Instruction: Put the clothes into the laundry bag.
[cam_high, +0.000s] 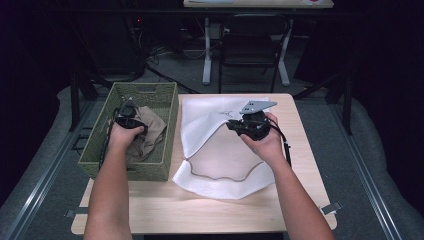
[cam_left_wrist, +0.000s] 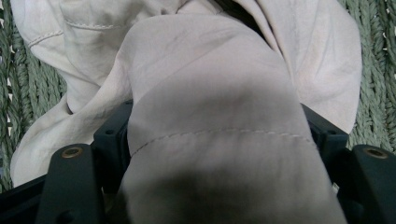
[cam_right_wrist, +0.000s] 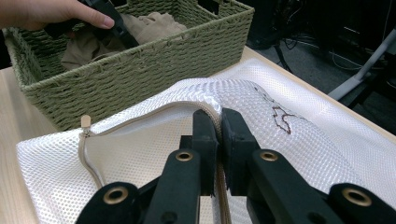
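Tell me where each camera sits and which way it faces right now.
High view: above the person's side, looking forward and down on the table; both forearms, left hand-held gripper and right hand-held gripper.
Left gripper view: on the left hand-held gripper, facing down into the green basket; beige garment between its jaws.
Right gripper view: on the right hand-held gripper, facing across the table; jaws shut on the white mesh bag rim.
Shared: the basket and garment.

Overhead view; two close basket (cam_high: 131, 131) views
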